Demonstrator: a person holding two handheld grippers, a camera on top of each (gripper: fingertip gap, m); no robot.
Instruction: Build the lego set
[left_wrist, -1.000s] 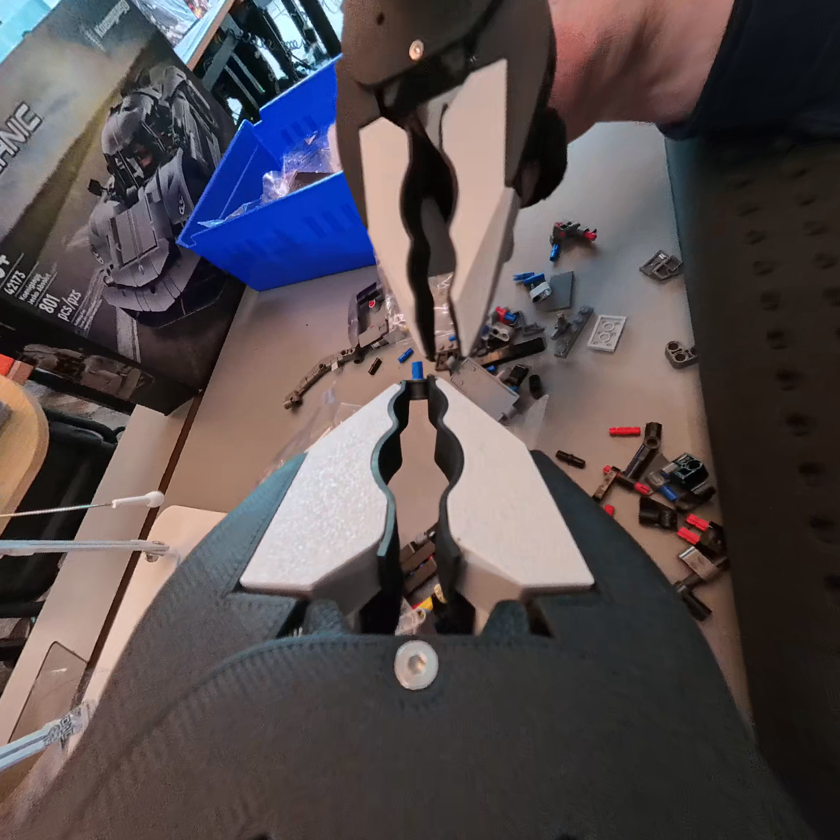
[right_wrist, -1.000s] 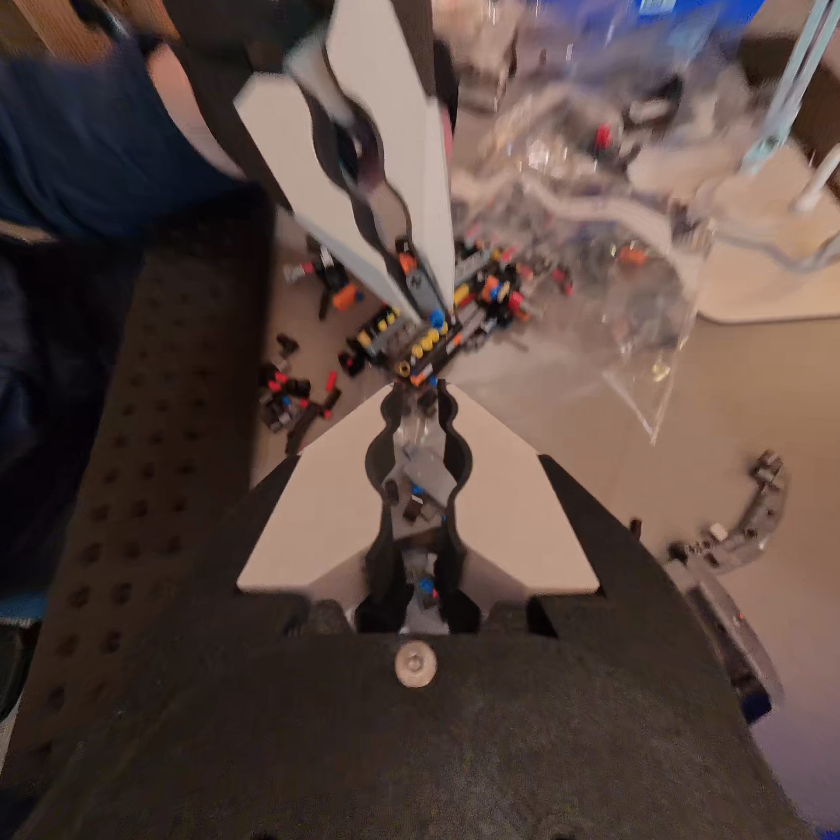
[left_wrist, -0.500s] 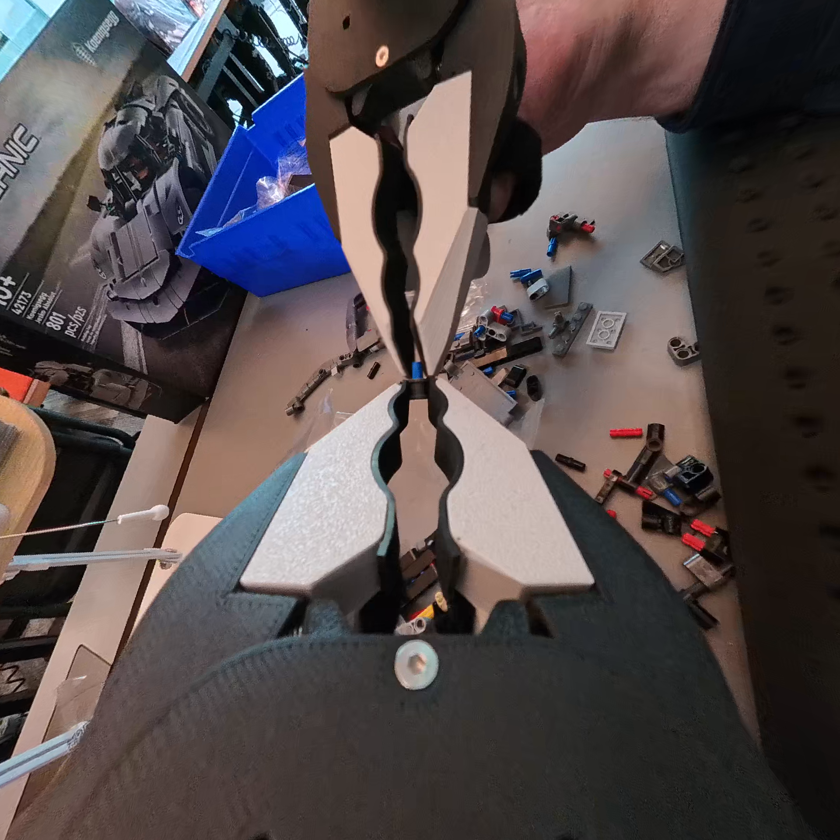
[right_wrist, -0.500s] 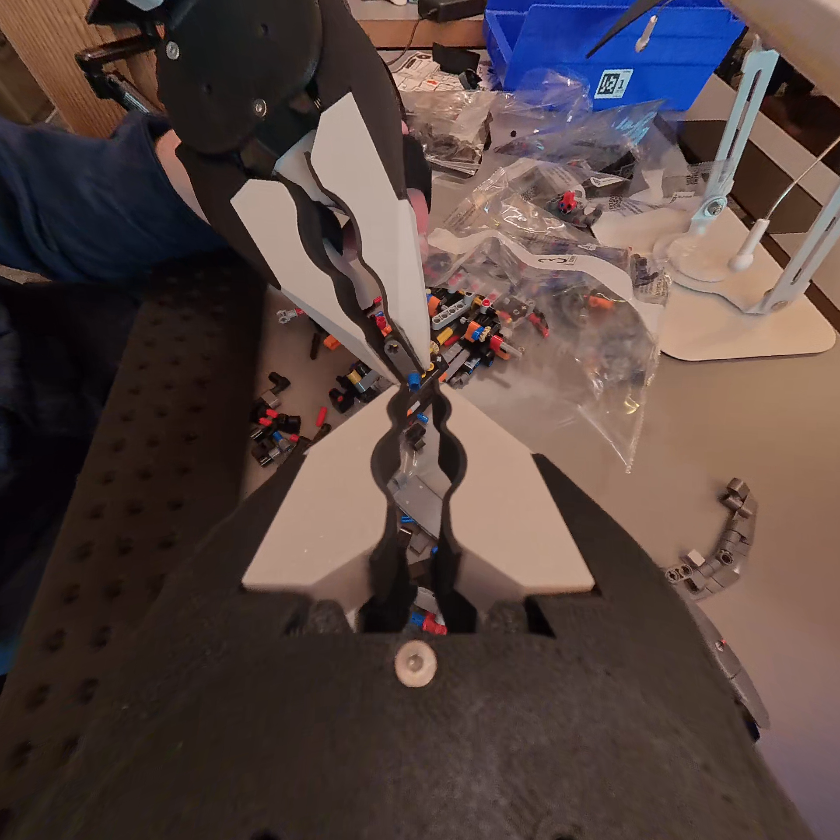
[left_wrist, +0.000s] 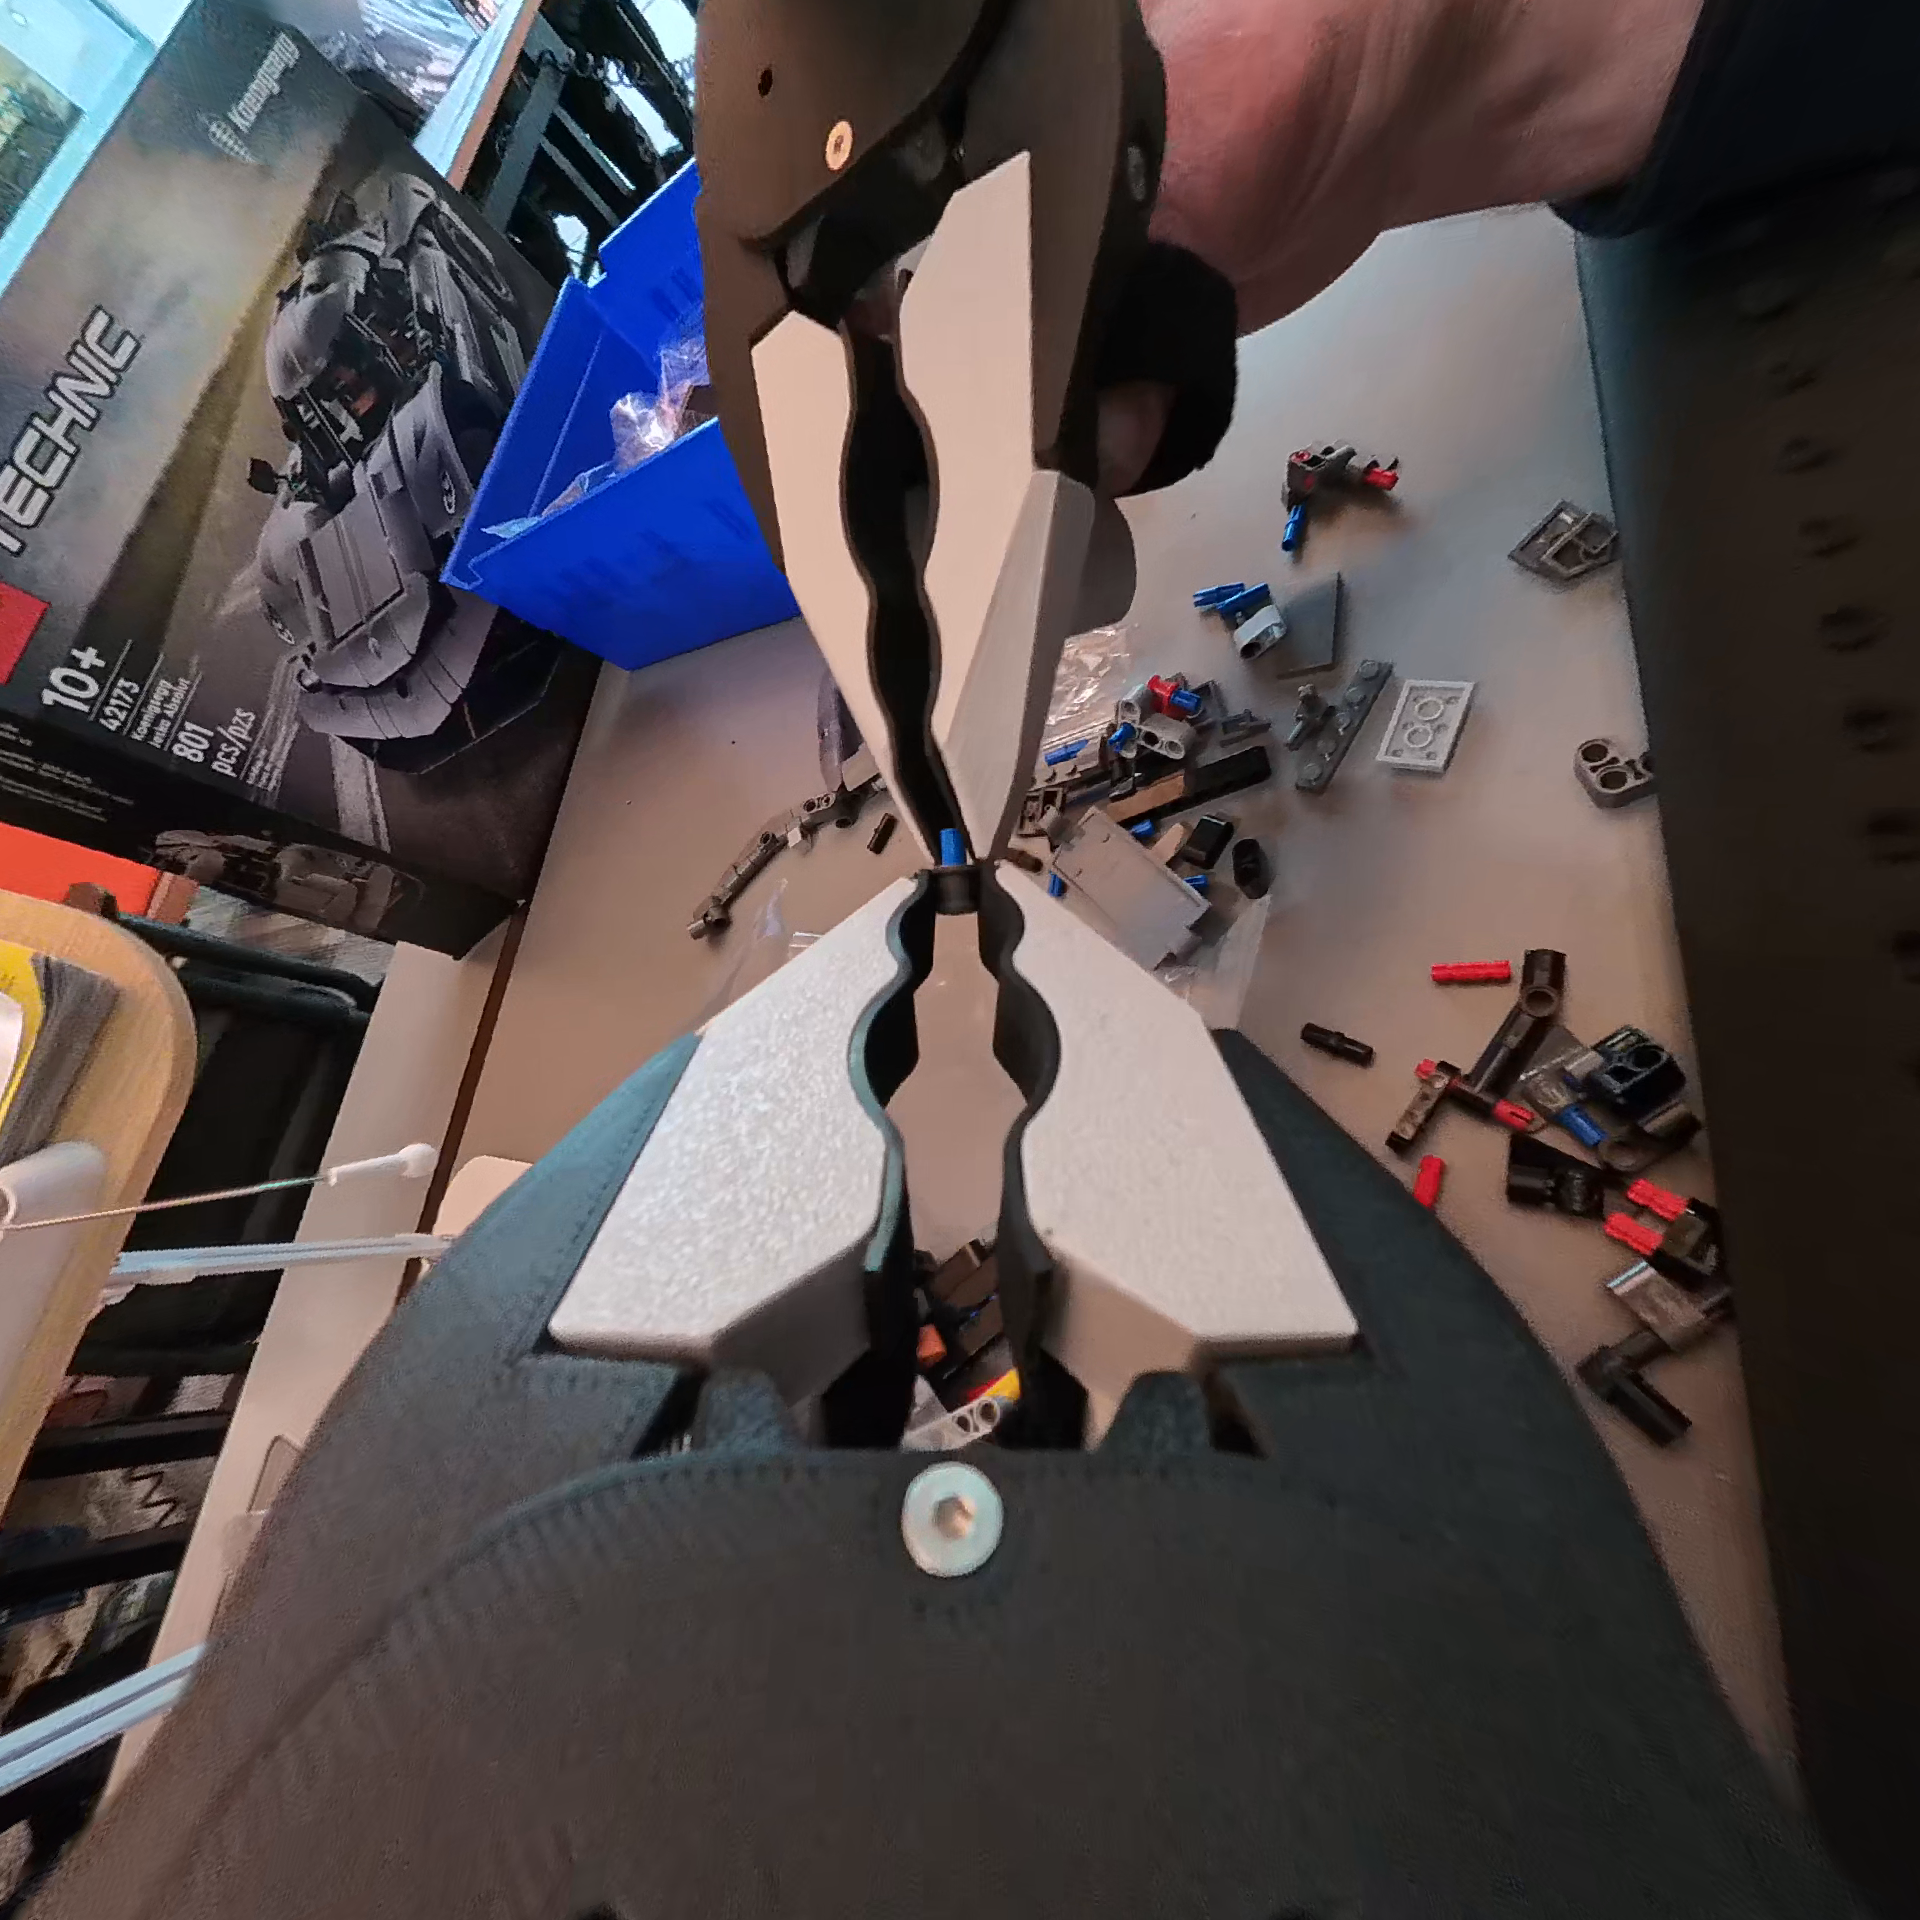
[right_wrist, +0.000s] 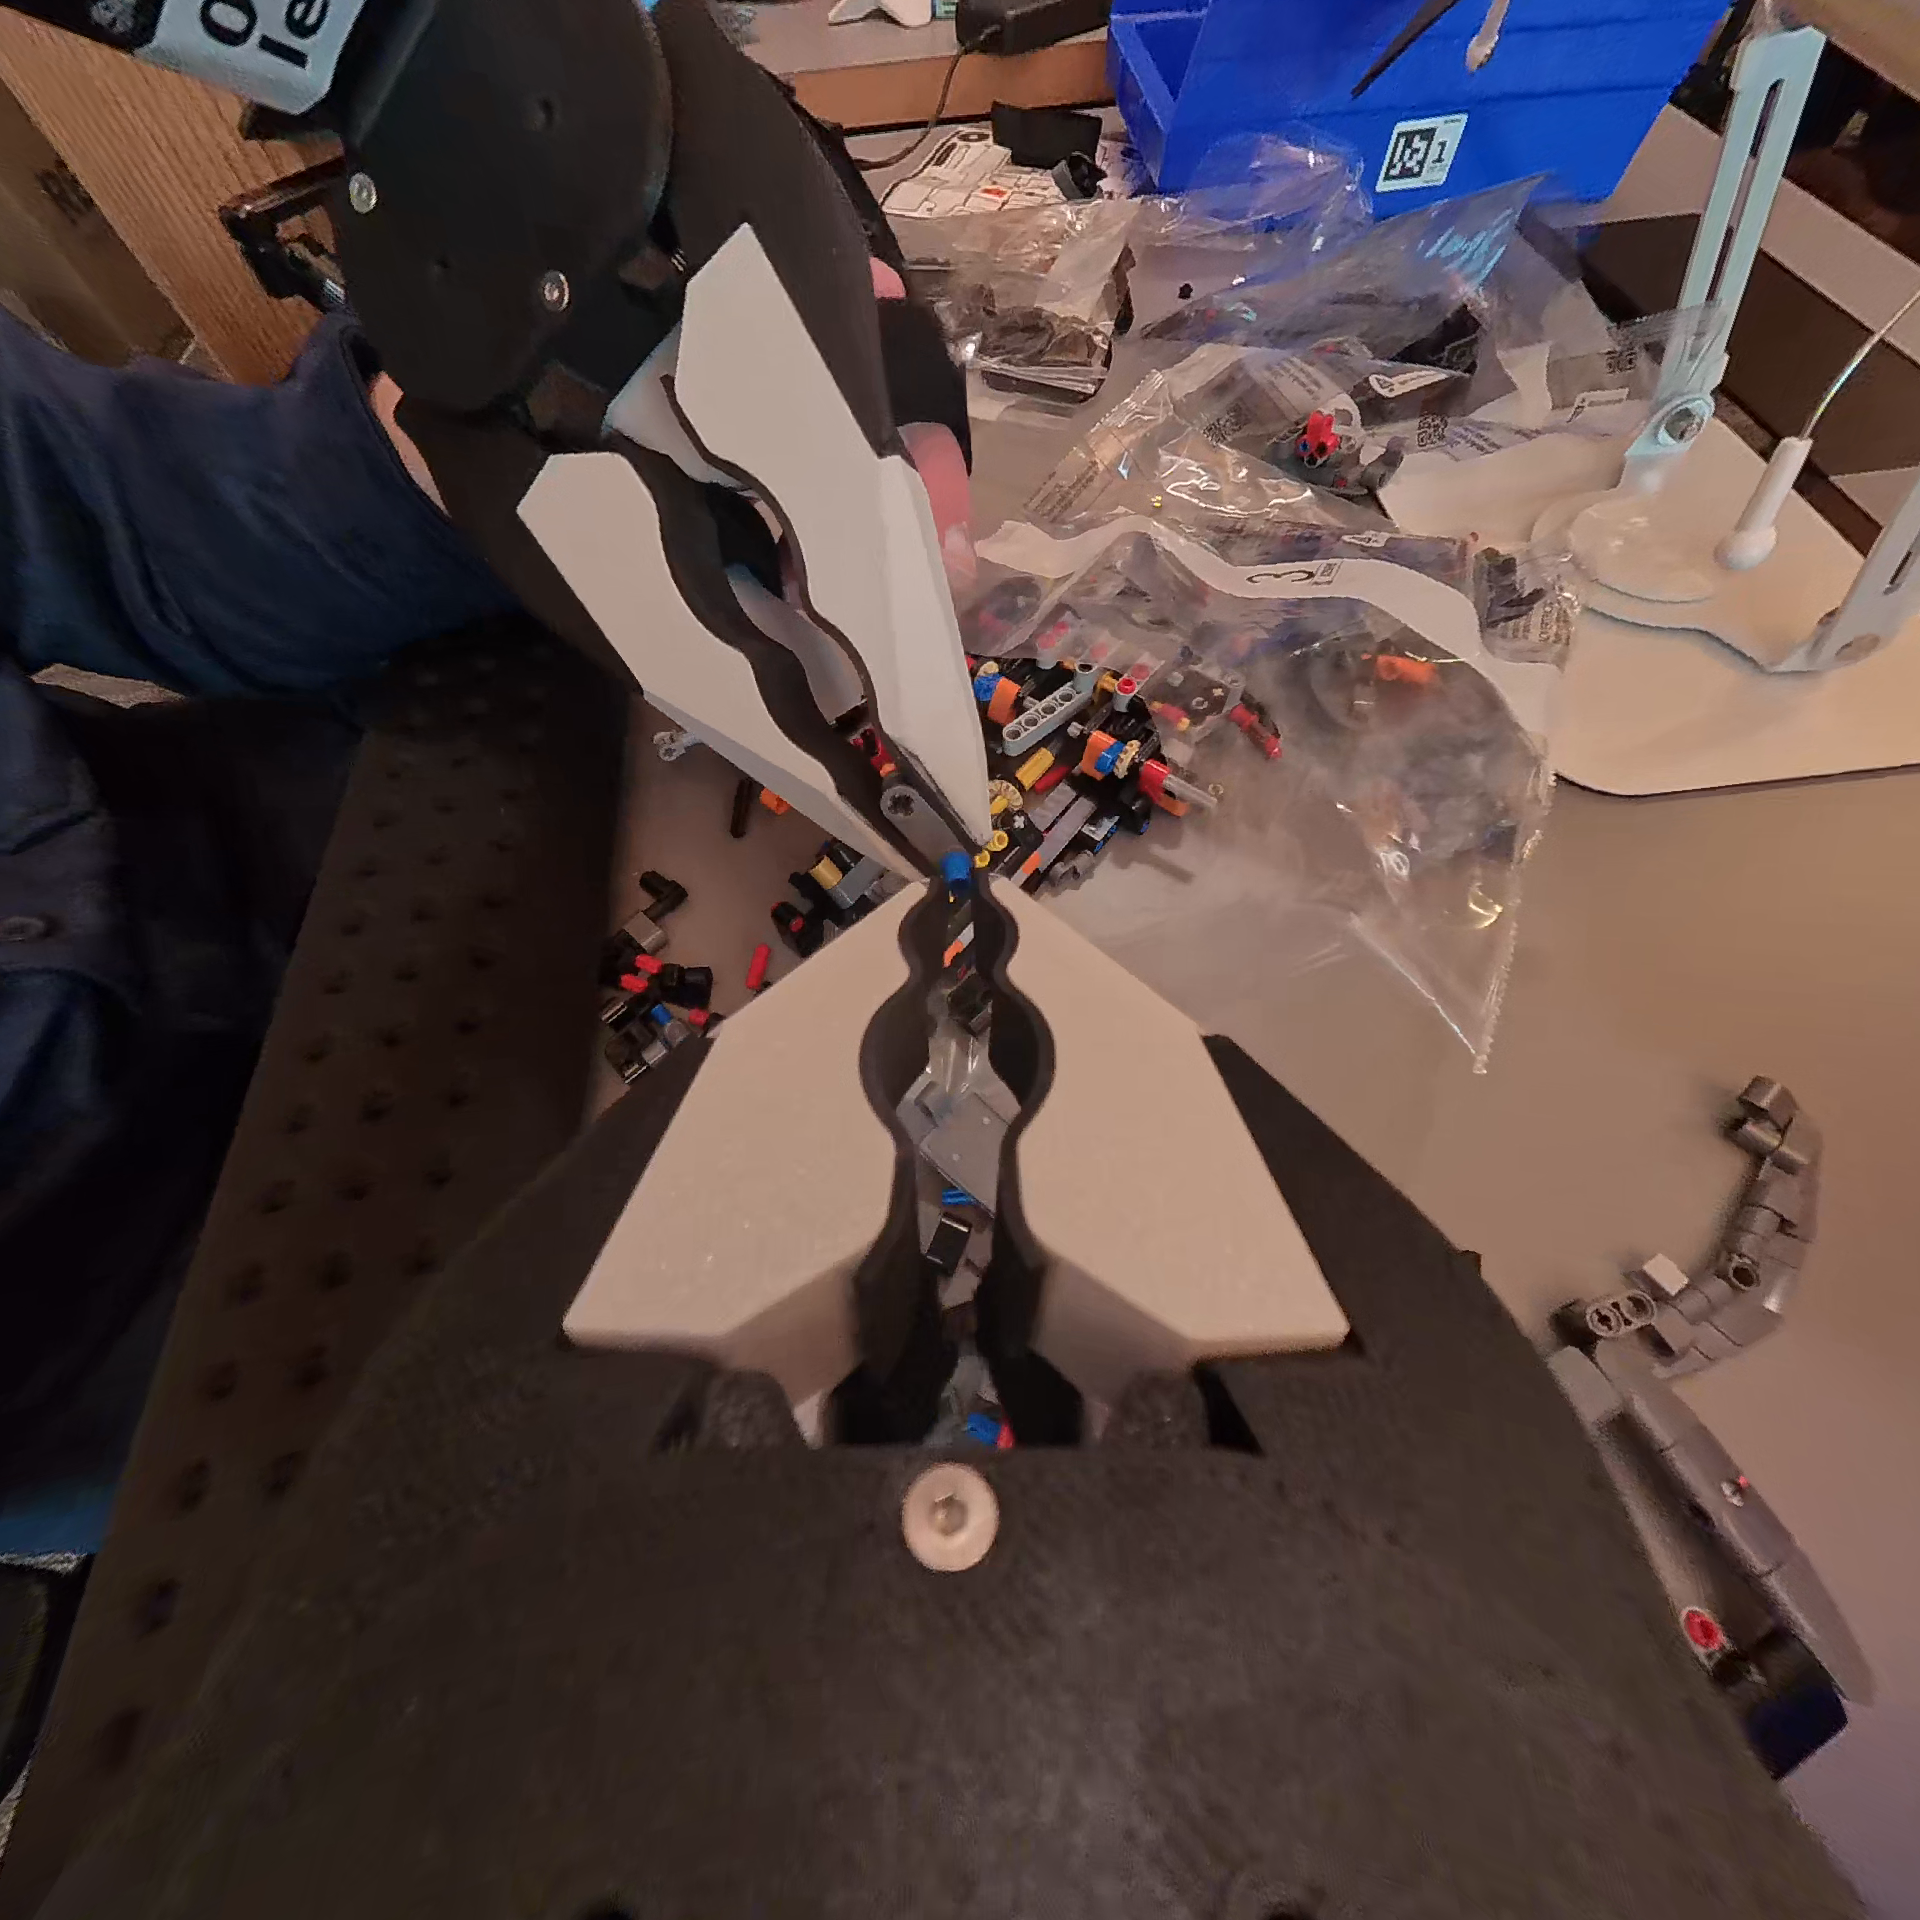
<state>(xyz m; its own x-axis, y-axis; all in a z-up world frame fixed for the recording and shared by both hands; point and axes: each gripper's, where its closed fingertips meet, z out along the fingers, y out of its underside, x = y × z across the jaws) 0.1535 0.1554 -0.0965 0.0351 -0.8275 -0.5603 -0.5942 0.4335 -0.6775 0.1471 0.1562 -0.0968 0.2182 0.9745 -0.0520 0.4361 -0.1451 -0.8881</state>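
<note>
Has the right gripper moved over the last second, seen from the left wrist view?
Yes. The right gripper, away from the left gripper earlier, has closed leftward toward the blue bin; their tips now meet around a blue pin.

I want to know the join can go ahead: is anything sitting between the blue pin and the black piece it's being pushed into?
Nothing visible does. The right gripper holds the blue pin directly against the black piece pinched in the left gripper; the two tips meet above the table, clear of the loose parts.
</note>
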